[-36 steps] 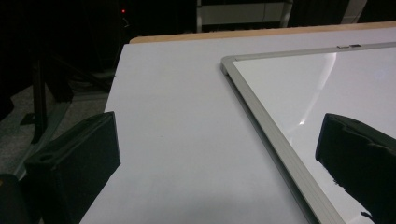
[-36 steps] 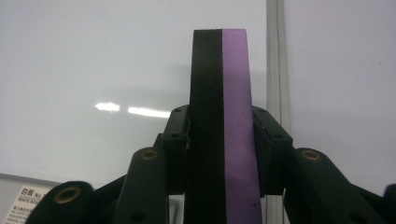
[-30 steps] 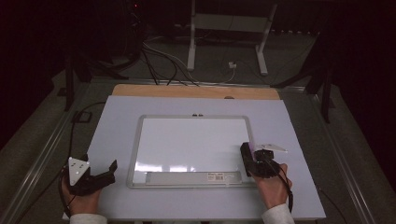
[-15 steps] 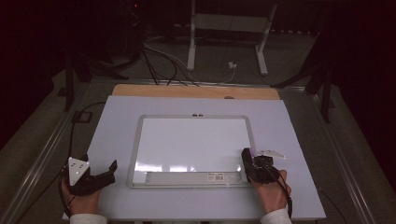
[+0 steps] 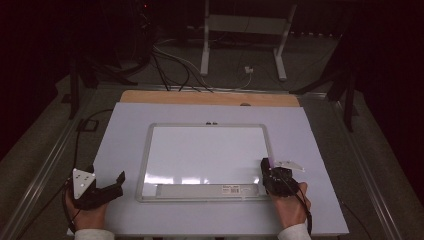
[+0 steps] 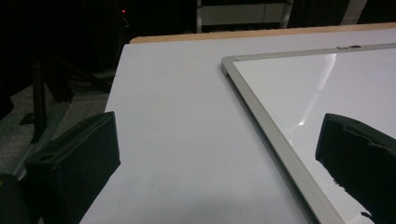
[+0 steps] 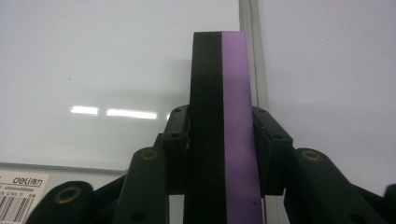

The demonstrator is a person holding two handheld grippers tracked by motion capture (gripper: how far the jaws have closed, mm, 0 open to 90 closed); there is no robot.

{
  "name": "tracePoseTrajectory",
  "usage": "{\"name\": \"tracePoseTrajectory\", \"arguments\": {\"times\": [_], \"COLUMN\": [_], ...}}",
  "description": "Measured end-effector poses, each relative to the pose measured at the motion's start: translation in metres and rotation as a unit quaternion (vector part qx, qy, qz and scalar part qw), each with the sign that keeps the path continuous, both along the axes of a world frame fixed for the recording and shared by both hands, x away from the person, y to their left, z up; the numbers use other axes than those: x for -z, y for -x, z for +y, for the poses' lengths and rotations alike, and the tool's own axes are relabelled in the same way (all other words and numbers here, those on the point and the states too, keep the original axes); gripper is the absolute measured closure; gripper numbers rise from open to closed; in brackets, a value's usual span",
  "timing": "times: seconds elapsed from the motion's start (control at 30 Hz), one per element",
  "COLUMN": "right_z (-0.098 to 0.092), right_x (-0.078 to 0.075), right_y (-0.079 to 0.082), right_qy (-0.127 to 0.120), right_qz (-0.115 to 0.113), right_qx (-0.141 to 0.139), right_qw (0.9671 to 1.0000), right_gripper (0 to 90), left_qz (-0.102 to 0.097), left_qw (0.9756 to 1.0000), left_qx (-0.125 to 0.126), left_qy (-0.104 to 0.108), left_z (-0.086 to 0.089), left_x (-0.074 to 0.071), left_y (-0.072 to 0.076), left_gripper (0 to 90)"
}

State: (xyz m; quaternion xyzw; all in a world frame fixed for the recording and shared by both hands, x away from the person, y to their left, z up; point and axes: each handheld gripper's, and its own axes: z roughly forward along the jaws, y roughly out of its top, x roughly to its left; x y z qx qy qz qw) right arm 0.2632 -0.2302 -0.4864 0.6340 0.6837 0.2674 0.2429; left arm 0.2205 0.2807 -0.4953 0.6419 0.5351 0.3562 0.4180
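A white whiteboard [image 5: 205, 150] with a grey frame lies flat in the middle of the pale table cover [image 5: 125, 130]. My right gripper [image 5: 270, 172] is over the board's near right corner, shut on a black-and-purple eraser [image 5: 266, 164]. In the right gripper view the eraser [image 7: 233, 70] stands upright between the two pads of that gripper [image 7: 222, 119], above the board's right frame edge. My left gripper [image 5: 107, 182] rests open at the near left of the cover, apart from the board. In the left gripper view its jaws [image 6: 219, 158] stand wide with nothing between them.
A grey pen ledge with a barcode label [image 5: 200, 190] runs along the board's near edge. A wooden strip [image 5: 210, 97] borders the cover's far side. Beyond the table are cables [image 5: 170, 60] and a metal stand [image 5: 240, 30] on a dark floor.
My right gripper has shifted slightly toward the near edge with the eraser still in it. The left gripper has stayed where it was.
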Motion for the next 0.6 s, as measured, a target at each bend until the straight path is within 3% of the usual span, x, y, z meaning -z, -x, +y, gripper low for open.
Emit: {"name": "tracePoseTrajectory", "arguments": {"times": [0.1,0.27,0.43,0.6], "right_z": [0.0,-0.006,-0.012,-0.02], "right_x": [0.0,-0.008,-0.015,-0.022], "right_y": [0.001,0.001,0.003,0.004], "right_qy": [0.013,-0.022,-0.06,-0.047], "right_qz": [-0.022,-0.051,-0.104,-0.136], "right_qx": [-0.006,-0.008,-0.036,-0.051], "right_qw": [0.9997,0.9984,0.9921,0.9882], "right_gripper": [53.7,30.2,16.0,9.8], "left_qz": [-0.001,-0.001,-0.001,-0.001], "left_qw": [1.0,1.0,1.0,1.0], "left_qx": [0.0,0.0,0.0,0.0], "left_qy": [0.001,0.001,0.001,0.001], "left_z": [0.0,0.0,0.0,0.0], "left_x": [0.0,0.0,0.0,0.0], "left_y": [0.0,0.0,0.0,0.0], "left_gripper": [0.6,0.6,0.6,0.6]}}
